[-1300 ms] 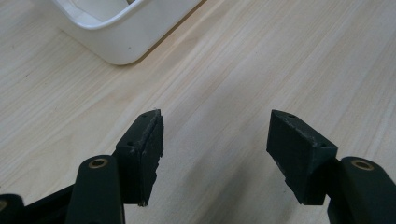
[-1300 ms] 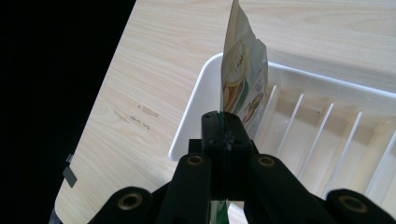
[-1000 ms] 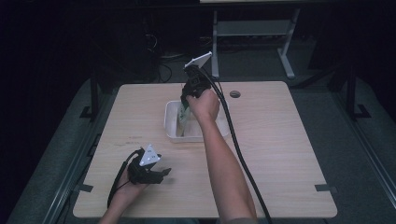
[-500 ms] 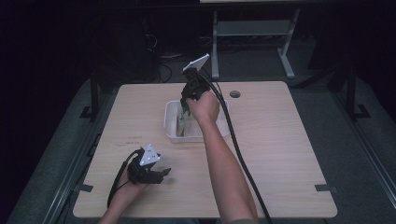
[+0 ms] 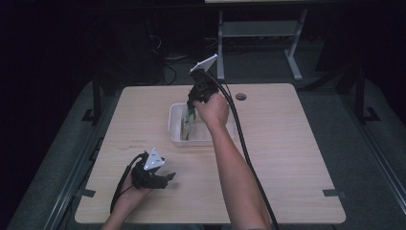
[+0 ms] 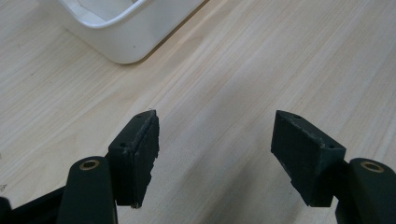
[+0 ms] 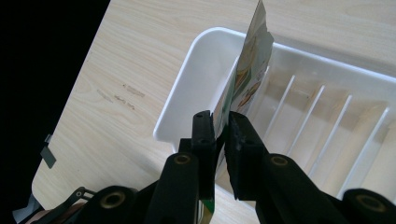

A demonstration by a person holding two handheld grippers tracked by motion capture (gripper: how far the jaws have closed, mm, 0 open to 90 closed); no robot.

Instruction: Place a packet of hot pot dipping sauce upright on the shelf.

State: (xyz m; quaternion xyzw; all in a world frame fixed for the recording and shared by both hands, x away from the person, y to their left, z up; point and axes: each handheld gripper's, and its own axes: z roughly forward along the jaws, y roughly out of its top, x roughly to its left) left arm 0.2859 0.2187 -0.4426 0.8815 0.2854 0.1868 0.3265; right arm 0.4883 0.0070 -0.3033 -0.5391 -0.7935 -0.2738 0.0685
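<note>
A white ribbed tray (image 5: 173, 125) sits at the table's middle. A thin printed packet (image 7: 250, 60) stands on edge inside it, leaning against the near left wall. My right gripper (image 7: 223, 123) points down over the tray (image 7: 187, 84) with the packet's lower edge between its jaws. Those jaws have just been opening and stand a little apart, so the pads no longer pinch the packet (image 5: 187, 125). My left gripper (image 6: 215, 158) rests low at the table's front left, open with only bare wood between its fingers. Its jaws have widened a little too.
The tray's corner (image 6: 121, 32) lies ahead of the left gripper (image 5: 168, 178). A cable (image 5: 239, 139) trails from the right gripper (image 5: 190, 111) along the forearm. A round grommet hole (image 5: 241, 97) is near the table's far edge. Dark floor and a metal stand (image 5: 258, 28) lie beyond.
</note>
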